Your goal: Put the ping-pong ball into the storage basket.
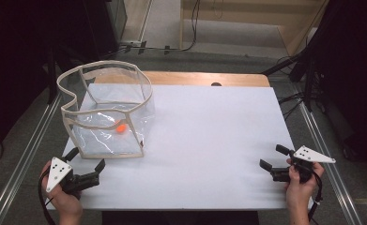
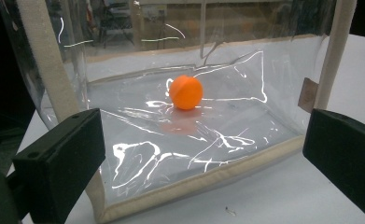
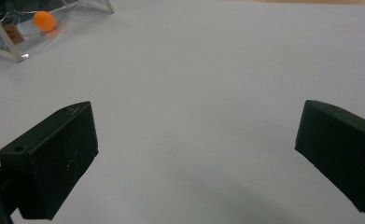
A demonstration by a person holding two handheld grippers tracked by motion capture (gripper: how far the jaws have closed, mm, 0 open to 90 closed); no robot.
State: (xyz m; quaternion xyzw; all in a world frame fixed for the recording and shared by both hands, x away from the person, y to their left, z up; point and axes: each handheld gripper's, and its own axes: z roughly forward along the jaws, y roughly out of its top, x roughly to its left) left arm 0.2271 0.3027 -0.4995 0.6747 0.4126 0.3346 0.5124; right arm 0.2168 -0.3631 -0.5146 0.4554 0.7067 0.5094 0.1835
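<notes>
Approach looks to be the step in hand: left claw (image 1: pixel 84 158), jaws wide, is facing the clear bag (image 1: pixel 107 112) holding an orange ball (image 2: pixel 186 92) on the tabletop (image 1: pixel 209 140); right claw (image 1: pixel 273 157) is idling wide, well apart. Next, probably gripping the bag's rim.

No words, letters or numbers can be read anywhere. Small brown tag (image 2: pixel 306 94) seen on side of clear bag (image 2: pixel 185 154); nothing can be read on it, too small and blurred. Black dots seen on grey plates of grippers in high view; dots only, no writing. White table (image 1: pixel 209 140) left blank, no signs.
</notes>
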